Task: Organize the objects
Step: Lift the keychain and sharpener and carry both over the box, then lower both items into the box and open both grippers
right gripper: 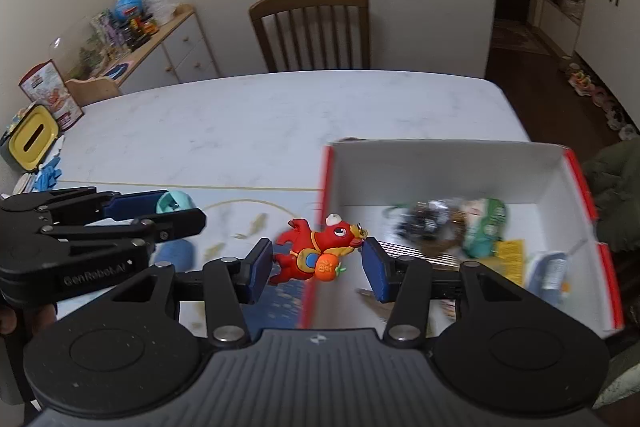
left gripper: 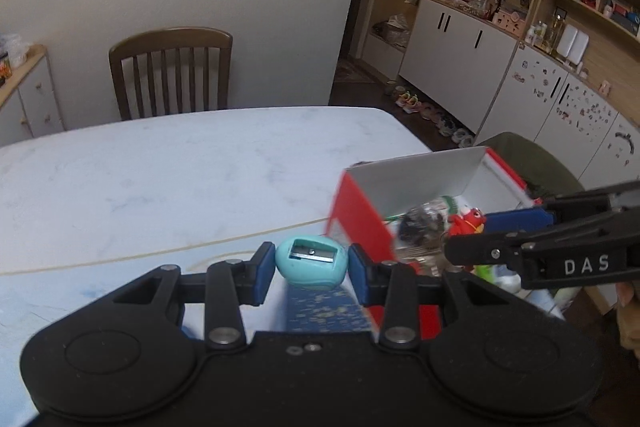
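Note:
A teal pencil sharpener (left gripper: 311,261) with its blade facing up sits between the blue pads of my left gripper (left gripper: 312,255), which is shut on it a little above the table. In the right wrist view my right gripper (right gripper: 316,257) is shut on a red toy animal (right gripper: 316,247) carrying an orange fruit. It hangs over the left wall of an open red box with a white inside (right gripper: 440,147). The left wrist view shows the red box (left gripper: 360,223) just right of the sharpener, with the right gripper (left gripper: 468,237) and red toy (left gripper: 466,223) above it.
Inside the box lie a dark wrapped bundle (right gripper: 424,223), a green packet (right gripper: 486,227) and a yellow slip (right gripper: 510,255). A yellow-lidded tissue box (right gripper: 32,139) and blue gloves (right gripper: 48,175) sit at the table's left edge. A wooden chair (right gripper: 312,27) stands beyond the white marble table (right gripper: 260,119).

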Demonstrator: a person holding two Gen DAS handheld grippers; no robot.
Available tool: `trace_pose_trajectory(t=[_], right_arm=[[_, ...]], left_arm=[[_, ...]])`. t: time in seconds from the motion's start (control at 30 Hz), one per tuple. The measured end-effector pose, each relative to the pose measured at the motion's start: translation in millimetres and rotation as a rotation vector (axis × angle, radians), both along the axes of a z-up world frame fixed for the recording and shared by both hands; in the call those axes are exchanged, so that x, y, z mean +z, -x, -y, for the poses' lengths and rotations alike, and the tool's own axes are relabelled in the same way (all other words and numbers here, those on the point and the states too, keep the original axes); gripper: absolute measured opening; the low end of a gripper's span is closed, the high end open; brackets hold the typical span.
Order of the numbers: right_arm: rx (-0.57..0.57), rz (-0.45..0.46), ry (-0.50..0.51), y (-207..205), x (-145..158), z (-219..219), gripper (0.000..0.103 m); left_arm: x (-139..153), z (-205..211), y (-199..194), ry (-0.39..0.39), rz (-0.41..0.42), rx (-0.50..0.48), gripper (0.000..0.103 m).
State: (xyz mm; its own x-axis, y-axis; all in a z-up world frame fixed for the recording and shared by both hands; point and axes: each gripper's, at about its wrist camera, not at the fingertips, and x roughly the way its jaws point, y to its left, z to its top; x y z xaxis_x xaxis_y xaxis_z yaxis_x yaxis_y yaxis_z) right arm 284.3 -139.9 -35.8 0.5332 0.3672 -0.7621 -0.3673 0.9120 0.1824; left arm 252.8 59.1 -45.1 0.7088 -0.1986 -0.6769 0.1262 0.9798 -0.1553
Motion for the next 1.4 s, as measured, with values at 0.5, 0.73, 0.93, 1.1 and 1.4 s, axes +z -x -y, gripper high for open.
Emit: trace_pose_trajectory(t=[0.5,0.73,0.93,1.1,1.4], right_arm=[[-0.067,0.001,0.046,-14.4,-20.8,102.4,0.048],[-0.053,-0.013,0.069,-20.2,-38.9,119.5,0.048],[-0.016,-0.038,0.101,-26.6,-58.0,121.0,0.048],[0.009,-0.06,0.122,-34.9,-73.1,123.0,0.048],[0.003,-0.114,0.153,-53.0,-97.8,131.4,0.048]], left_arm=[[-3.6,92.0,-29.1,-0.016,-0.044,-0.04,0.038],[-16.8,130.4,-58.8,-0.022,-0.114,-0.084,0.038],[-32.3,160.4,-80.5,-0.07,-0.16,-0.109,0.038],[-45.8,179.3,-96.1,-0.098,-0.191,-0.12,0.038],[-69.1,195.1,-118.8,-0.126,-0.244,-0.11,0.038]])
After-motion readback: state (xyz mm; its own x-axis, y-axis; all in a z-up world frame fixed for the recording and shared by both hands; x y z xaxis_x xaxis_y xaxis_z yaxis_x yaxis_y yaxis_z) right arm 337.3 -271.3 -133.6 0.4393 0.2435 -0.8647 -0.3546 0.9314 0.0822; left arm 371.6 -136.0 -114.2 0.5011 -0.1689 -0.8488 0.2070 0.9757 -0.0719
